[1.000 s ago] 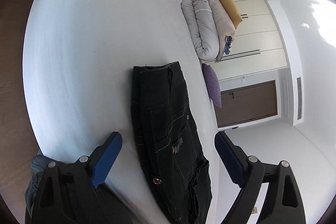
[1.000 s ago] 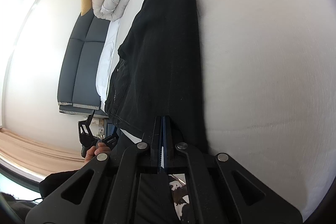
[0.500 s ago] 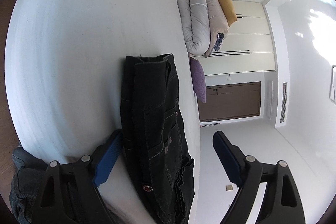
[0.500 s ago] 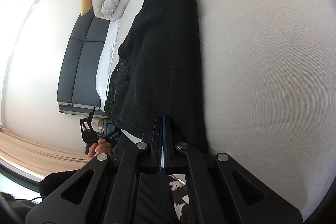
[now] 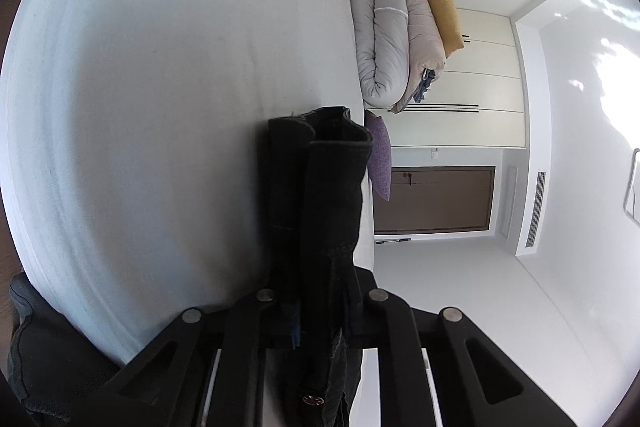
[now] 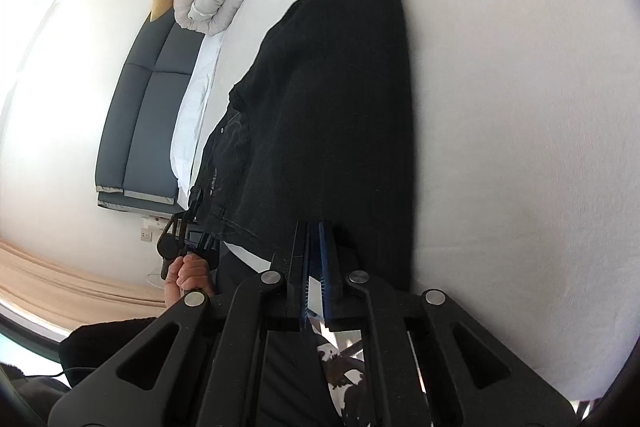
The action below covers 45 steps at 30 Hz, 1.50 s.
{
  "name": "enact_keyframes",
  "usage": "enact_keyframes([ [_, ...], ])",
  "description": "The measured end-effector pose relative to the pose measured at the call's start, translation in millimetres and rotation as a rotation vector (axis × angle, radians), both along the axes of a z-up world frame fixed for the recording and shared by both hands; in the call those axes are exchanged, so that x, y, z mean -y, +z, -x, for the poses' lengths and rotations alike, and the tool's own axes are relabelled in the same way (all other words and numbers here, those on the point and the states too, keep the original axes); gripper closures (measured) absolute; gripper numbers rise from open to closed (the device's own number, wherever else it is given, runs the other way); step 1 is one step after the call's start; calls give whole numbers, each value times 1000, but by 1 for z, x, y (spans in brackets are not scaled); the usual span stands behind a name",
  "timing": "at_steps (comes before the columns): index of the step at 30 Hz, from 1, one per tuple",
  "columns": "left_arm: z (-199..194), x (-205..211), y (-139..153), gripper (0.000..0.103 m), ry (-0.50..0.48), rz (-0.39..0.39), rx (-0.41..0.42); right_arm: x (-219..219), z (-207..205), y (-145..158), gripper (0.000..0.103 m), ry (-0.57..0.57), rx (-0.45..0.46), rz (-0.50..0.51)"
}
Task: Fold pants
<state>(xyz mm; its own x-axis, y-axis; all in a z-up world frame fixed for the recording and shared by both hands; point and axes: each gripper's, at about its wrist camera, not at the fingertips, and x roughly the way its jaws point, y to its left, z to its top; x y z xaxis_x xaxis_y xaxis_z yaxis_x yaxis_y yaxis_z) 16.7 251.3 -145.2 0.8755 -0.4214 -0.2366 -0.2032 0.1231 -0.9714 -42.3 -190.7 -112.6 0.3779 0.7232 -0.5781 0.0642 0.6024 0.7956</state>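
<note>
Pants: black denim pants (image 6: 340,99) are laid lengthwise on the white bed (image 5: 160,107).
Left gripper (image 5: 320,307): fingers are closing on the waistband end.
Right gripper (image 6: 314,267): fingers are pressed nearly together at the hem edge.

1. Pants (image 5: 320,195): black denim-like cloth, matt, with visible stitching and a small shiny metal button near the waist.
2. Bed sheet (image 5: 160,107): white woven cloth, matt, smooth, faintly creased.
3. Left gripper (image 5: 320,315): black matt plastic frame, silver metal pivot pins, blue pads.
4. Right gripper (image 6: 314,267): same black matt plastic, metal pins, ribbed blue pads.
5. Rolled duvet (image 5: 384,43): pale grey quilted cloth, soft, matt.
6. Purple cushion (image 5: 380,155): textured cloth.
7. Door (image 5: 432,199): brown wood, smooth.
8. Headboard (image 6: 140,115): dark grey-blue padded upholstery.
</note>
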Motion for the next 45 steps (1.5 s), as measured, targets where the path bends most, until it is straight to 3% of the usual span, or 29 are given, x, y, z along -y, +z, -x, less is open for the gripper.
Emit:
enact_keyframes([
  [5, 3, 9, 20, 91, 2, -136, 7, -25, -29, 51, 98, 61, 114, 12],
  [8, 2, 15, 30, 91, -9, -213, 6, -58, -70, 60, 98, 117, 87, 36],
  [11, 0, 20, 36, 91, -21, -262, 9, -96, -111, 49, 98, 181, 47, 22],
  [15, 2, 19, 32, 91, -28, -267, 8, -132, -150, 20, 98, 197, -39, -28],
  [19, 3, 17, 29, 91, -28, -261, 6, -153, -169, -9, 98, 203, -91, 24],
  [21, 3, 17, 30, 91, -32, -269, 7, -153, -172, -28, 103, 196, -113, 31],
  [23, 3, 18, 31, 91, -35, -283, 9, -149, -170, -35, 103, 187, -86, 7],
  [27, 3, 23, 39, 91, -45, -332, 16, -151, -170, -30, 103, 189, -58, 70],
  [31, 2, 31, 61, 91, -64, -417, 42, -144, -161, -29, 103, 195, -22, 16],
  [33, 2, 40, 82, 91, -85, -486, 71, -131, -149, -17, 89, 175, 4, -28],
  [35, 2, 60, 110, 91, -121, -604, 103, -108, -133, -5, 42, 141, 52, -96],
  [37, -1, 92, 141, 91, -179, -746, 154, -83, -120, 4, 30, 91, 83, -163],
  [41, 4, 192, 190, 90, -359, -1060, 294, -26, -110, 11, 26, -16, 71, -220],
  [43, 16, 251, 195, 90, -468, -1263, 364, 3, -107, 5, 26, -58, 39, -292],
  [45, 26, 304, 181, 90, -584, -1427, 382, 28, -101, 1, 26, -83, 25, -345],
])
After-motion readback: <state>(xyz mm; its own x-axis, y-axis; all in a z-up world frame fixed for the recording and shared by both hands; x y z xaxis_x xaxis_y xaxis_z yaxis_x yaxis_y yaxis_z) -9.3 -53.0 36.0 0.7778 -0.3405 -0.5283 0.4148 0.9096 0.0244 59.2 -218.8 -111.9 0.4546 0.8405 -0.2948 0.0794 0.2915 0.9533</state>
